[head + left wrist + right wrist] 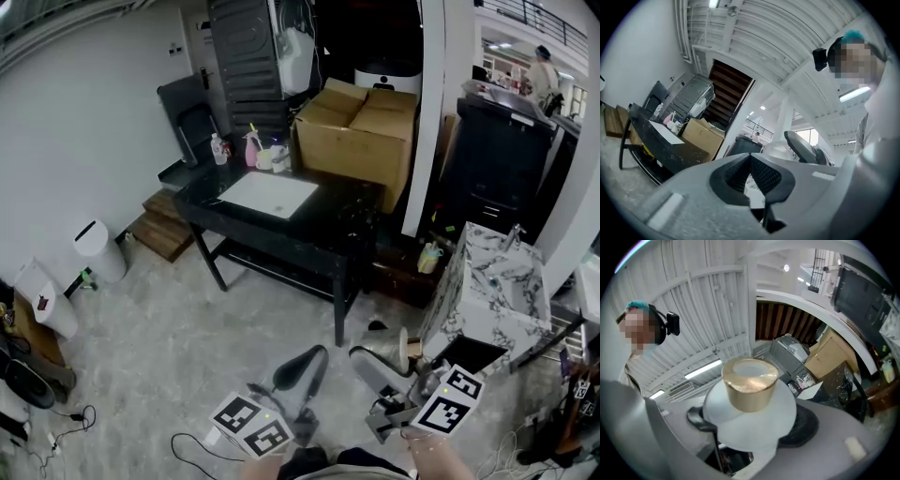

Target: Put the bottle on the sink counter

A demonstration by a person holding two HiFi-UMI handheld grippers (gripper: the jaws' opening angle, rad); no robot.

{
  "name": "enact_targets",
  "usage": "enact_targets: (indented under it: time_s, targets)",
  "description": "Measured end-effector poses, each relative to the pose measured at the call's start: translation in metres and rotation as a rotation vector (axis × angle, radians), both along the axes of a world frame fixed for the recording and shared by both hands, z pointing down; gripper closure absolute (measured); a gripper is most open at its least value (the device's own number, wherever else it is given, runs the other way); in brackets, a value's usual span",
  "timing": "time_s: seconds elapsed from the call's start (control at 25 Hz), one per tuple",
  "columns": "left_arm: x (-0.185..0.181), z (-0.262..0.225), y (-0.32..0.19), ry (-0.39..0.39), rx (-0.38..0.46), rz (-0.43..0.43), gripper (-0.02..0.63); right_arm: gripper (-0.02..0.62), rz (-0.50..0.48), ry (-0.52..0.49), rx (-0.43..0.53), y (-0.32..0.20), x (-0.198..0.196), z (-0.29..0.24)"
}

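White bottle (754, 413) with gold cap (750, 385), tight between black pads (806, 425) of the right claw (751, 422)

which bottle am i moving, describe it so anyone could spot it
Start at the right gripper, low in the head view. The bottle is held between its jaws: white, round-shouldered, gold-capped, unlike the pink spray bottle on the black table.

Black table (349, 214) in the middle: a white rectangular sheet (268, 194) lies flat on top, and a pink spray bottle (252, 150) and a small white bottle (218, 149) stand at the far edge. The big brown cardboard box (356, 131) is at its far right end, on or just behind it. A white cylindrical bin (97, 249) and low wooden steps (161, 230) sit on the grey concrete floor (169, 356). At right, the white marble-patterned sink counter (487, 281).
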State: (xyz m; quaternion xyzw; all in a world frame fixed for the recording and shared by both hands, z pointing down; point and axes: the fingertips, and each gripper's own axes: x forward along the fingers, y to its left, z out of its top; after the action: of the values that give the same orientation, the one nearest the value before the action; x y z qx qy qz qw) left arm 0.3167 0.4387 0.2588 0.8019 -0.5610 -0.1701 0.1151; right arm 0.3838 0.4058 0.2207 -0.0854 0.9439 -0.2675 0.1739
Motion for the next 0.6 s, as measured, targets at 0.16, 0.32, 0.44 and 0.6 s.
enact_targets:
  time_s: [0.16,0.32,0.44,0.6]
  targets:
    - [-0.006,0.004,0.006,-0.006,-0.01,-0.048,0.6,0.258,-0.017,0.033,0.025,0.004,0.003,0.005]
    - [0.001,0.016,0.006,-0.012,-0.027,-0.044,0.6,0.258,-0.012,0.035,-0.004,0.0,0.014,0.018]
    - [0.004,0.024,0.007,-0.017,-0.041,-0.05,0.6,0.258,0.005,0.045,-0.021,-0.008,0.019,0.028]
    - [-0.01,0.036,0.0,-0.017,-0.071,-0.07,0.6,0.258,0.017,0.055,-0.049,-0.017,0.008,0.038]
